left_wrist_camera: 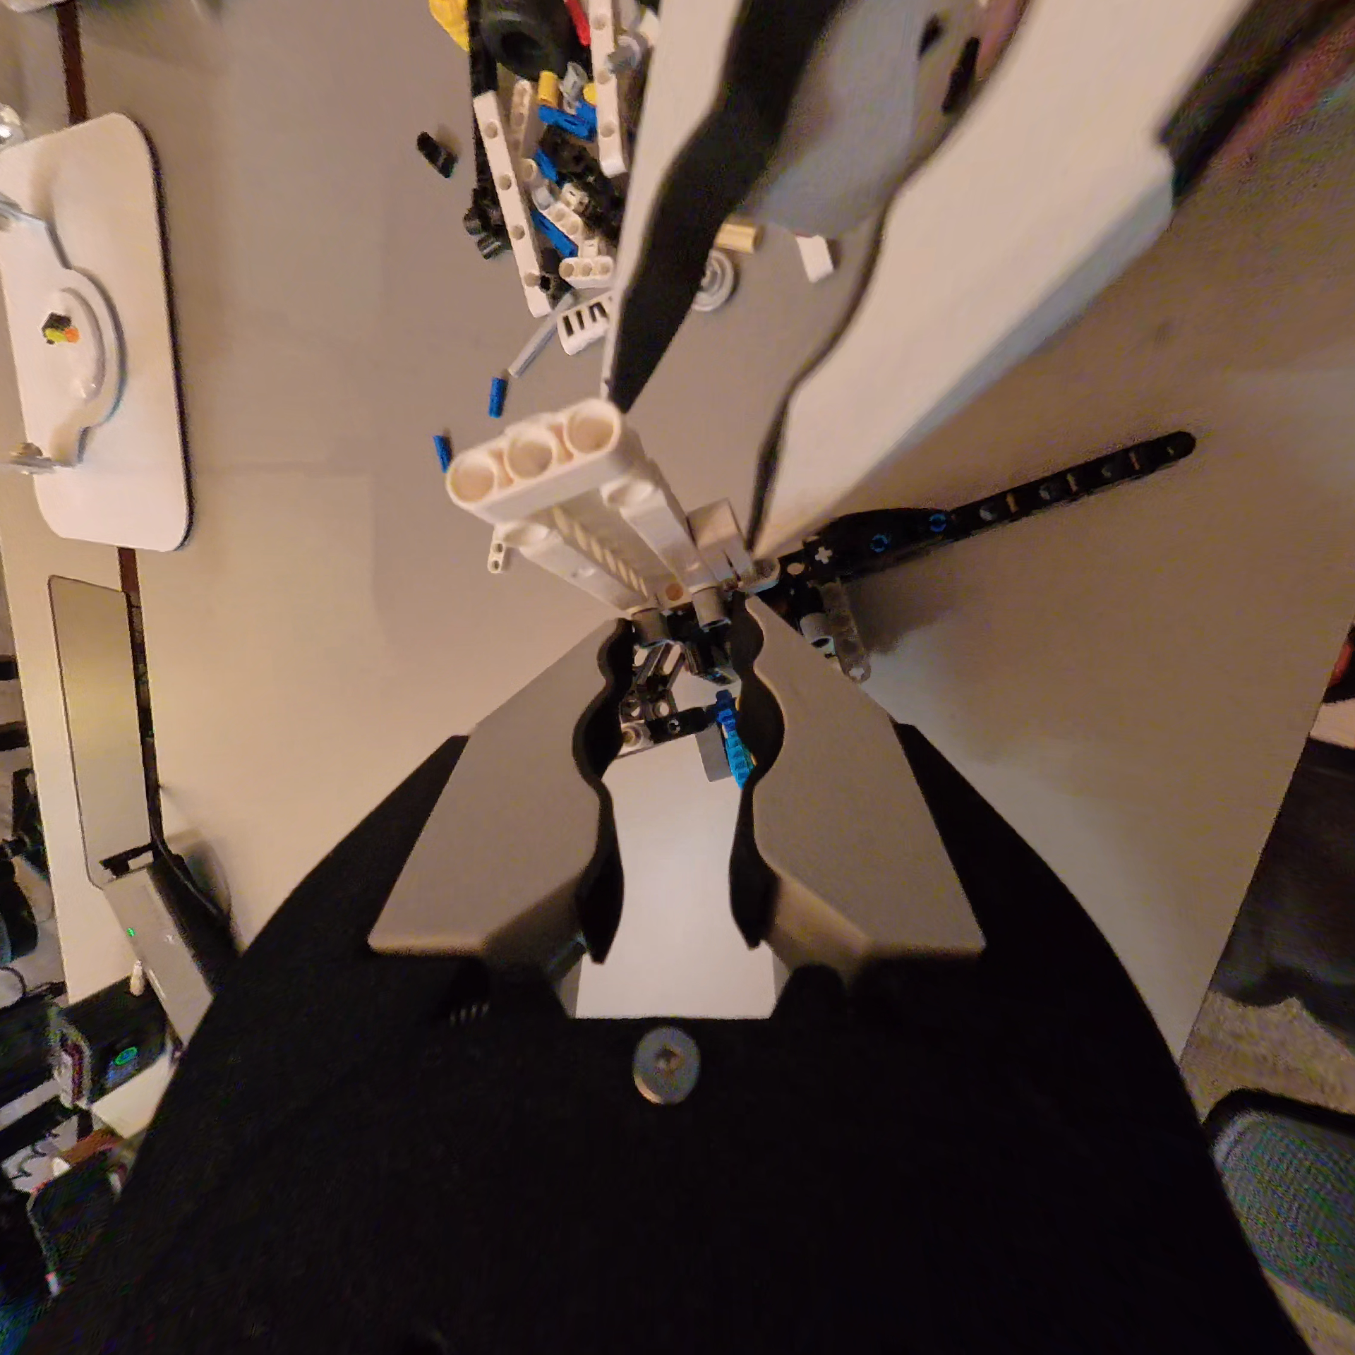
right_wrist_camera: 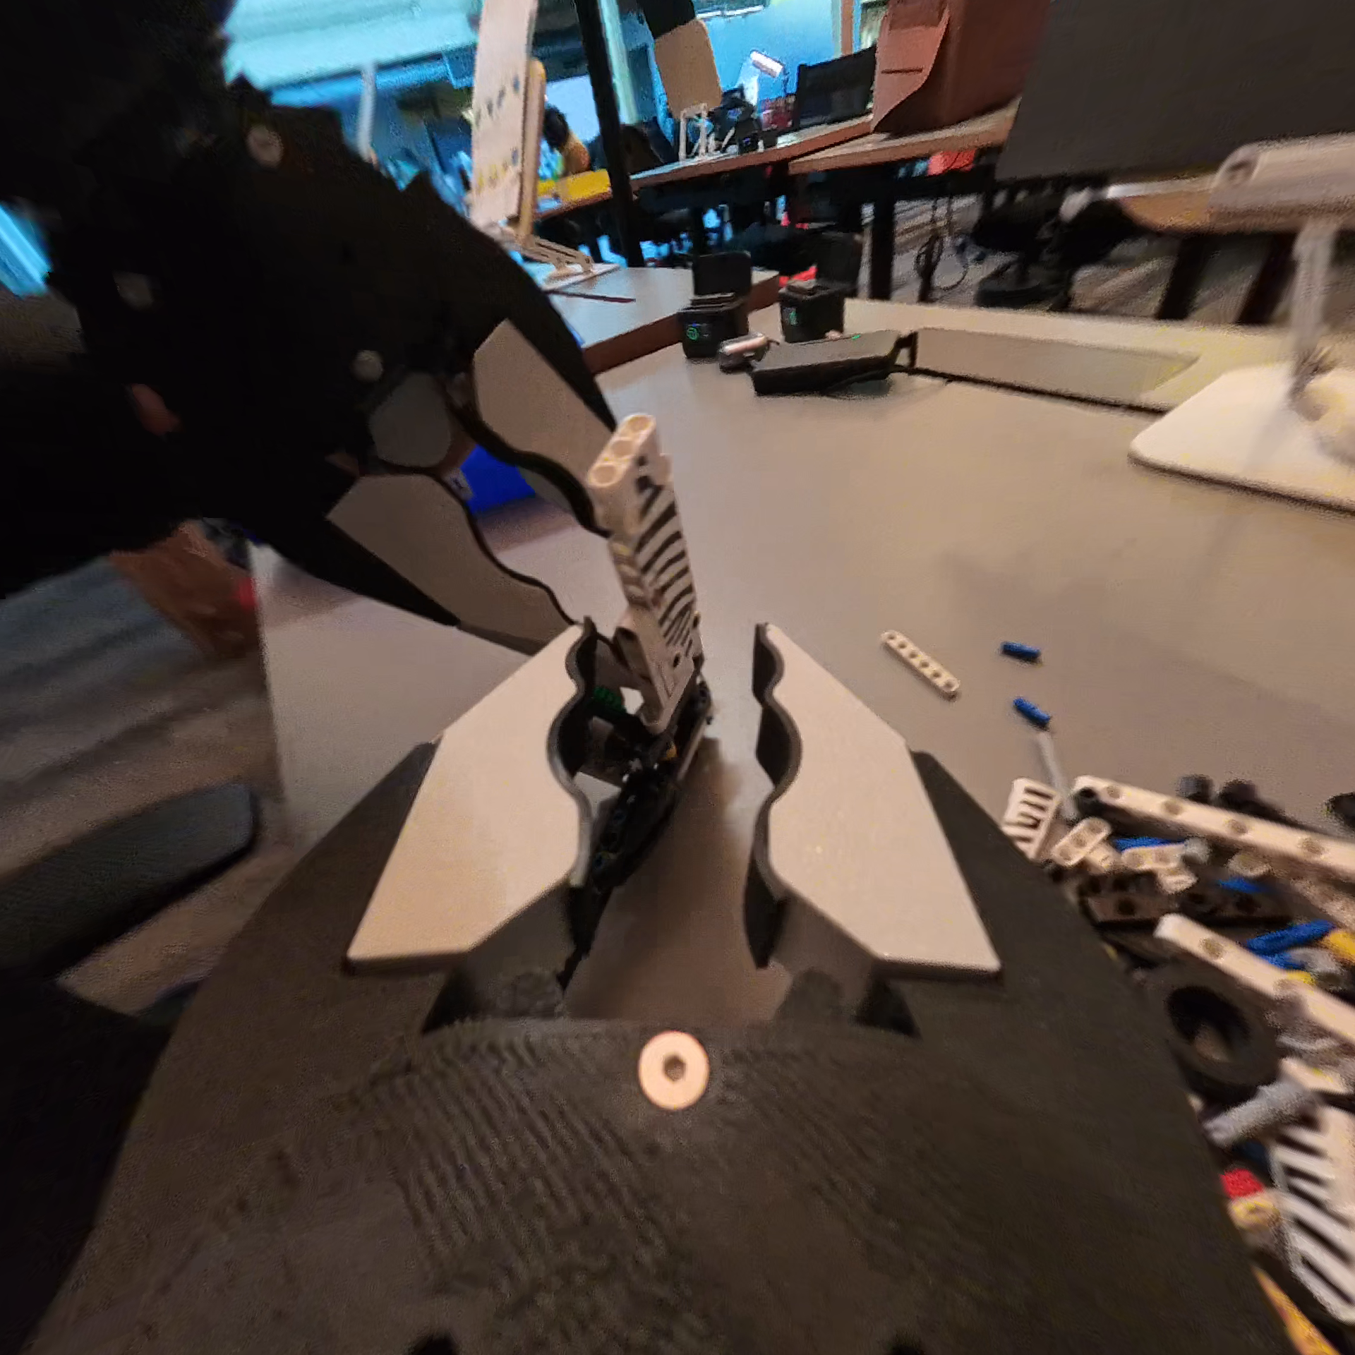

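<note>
A white-and-black brick model is gripped near the table's edge.
The left gripper's fingers are closed on the model's dark base; the right gripper's fingers stand parted, the right pad clear of it. Open table lies beyond; a loose parts pile crowds the right.

I see a pale grey desk under warm light, with a white monitor base at its far right edge. Behind it stand brown-topped desks on dark legs, cluttered with gear, and a cardboard box. The back of the room glows cool blue.
</note>
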Motion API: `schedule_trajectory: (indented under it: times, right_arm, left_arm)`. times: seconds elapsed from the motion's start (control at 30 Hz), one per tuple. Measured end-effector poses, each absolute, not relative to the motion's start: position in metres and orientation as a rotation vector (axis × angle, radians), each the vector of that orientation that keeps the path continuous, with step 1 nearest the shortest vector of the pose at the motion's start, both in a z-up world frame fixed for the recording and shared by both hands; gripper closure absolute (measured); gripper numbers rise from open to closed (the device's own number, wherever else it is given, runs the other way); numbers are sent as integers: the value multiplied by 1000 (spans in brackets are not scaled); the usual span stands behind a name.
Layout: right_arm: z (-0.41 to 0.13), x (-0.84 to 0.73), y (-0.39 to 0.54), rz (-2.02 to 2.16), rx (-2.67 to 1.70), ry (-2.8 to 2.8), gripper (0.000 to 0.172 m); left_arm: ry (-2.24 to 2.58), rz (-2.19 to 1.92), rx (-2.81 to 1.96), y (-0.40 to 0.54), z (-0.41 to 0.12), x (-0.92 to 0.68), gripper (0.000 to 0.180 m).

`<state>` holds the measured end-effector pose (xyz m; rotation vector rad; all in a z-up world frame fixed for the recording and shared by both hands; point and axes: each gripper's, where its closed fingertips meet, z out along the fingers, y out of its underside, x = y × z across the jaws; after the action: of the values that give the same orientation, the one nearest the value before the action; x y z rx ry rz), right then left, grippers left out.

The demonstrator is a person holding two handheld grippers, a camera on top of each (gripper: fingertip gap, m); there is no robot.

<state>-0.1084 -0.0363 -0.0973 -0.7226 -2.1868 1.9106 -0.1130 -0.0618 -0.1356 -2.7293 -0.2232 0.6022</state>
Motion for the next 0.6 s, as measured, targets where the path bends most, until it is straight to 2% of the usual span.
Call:
schedule_trajectory:
  times: [0.17,0.33,0.6]
  right_arm:
    - [-101,-108,-40,1637,-467,-2082,148]
    - [-101,-114,-41,1618,-495,-2071,165]
    - [-103,-111,-37,1737,-566,-2152,166]
  left_arm:
    - [-365,623,-2628,-56,-137,-118,153]
    - [-475,625,-2522,-49,-136,-119,153]
    - [-556,705,-2379,-47,-135,-114,153]
